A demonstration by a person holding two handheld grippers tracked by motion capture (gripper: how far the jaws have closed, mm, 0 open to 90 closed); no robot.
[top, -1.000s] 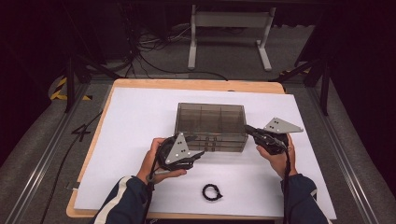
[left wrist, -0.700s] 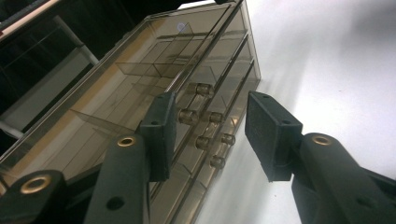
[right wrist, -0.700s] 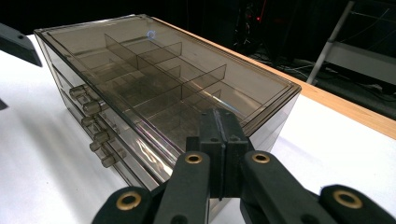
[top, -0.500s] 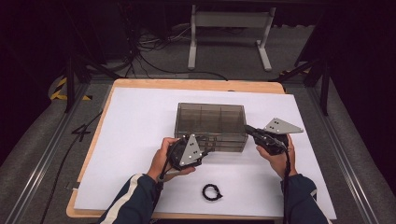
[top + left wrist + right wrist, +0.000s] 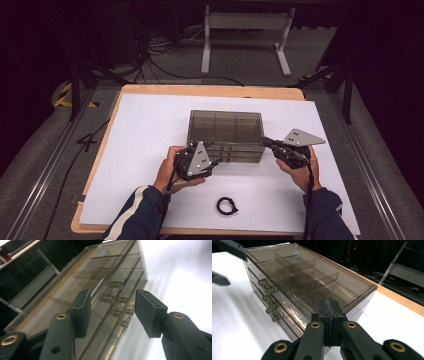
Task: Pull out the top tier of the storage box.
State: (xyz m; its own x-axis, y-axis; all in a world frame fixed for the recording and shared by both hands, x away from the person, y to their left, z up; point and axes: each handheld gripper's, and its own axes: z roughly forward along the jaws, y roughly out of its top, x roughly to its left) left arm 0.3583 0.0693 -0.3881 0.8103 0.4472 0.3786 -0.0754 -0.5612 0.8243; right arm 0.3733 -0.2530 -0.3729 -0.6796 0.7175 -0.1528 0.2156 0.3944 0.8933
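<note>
From above, the left gripper (image 5: 212,162) covers part of the box (image 5: 225,129) front, so the knobs (image 5: 226,154) there are too small to count. In the left gripper view the box (image 5: 82,290) runs off the top and left edges, and its knobs (image 5: 117,300) look blurry. In the right gripper view the shut jaws hide the box's (image 5: 312,282) near corner. The black ring (image 5: 226,205) is too small to tell what it is.

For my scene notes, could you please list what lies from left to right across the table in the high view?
Left gripper → black ring → drawer box → right gripper.
</note>
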